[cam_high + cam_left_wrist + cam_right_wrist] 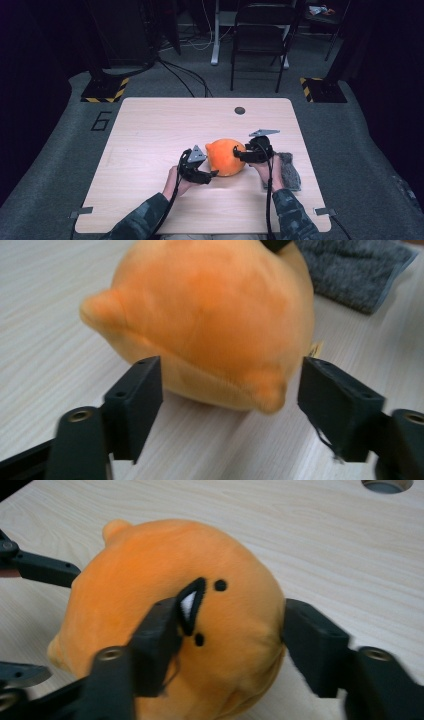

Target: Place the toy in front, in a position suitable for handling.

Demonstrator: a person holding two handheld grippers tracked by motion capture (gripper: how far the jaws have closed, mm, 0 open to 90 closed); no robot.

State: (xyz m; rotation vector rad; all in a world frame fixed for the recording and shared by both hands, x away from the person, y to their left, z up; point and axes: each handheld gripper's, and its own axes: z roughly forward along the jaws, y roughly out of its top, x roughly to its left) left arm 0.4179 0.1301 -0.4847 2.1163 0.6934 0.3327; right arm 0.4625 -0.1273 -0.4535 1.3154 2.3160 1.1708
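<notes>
Two grippers at orange plush toy [226, 156], which sits mid-table [150, 125], grey cloth [290, 170] just beside it. Right gripper [227, 630] pinching toy's face end. Left gripper [230, 385] spread, jaws straddling toy's lower edge, not pressing. Judgement: one-sided grasp done; second grip and lift left.

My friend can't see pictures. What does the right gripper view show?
An orange plush toy with a small black-and-white face lies on a light wooden table, and the right gripper pinches its face end between two black jaws.
</notes>
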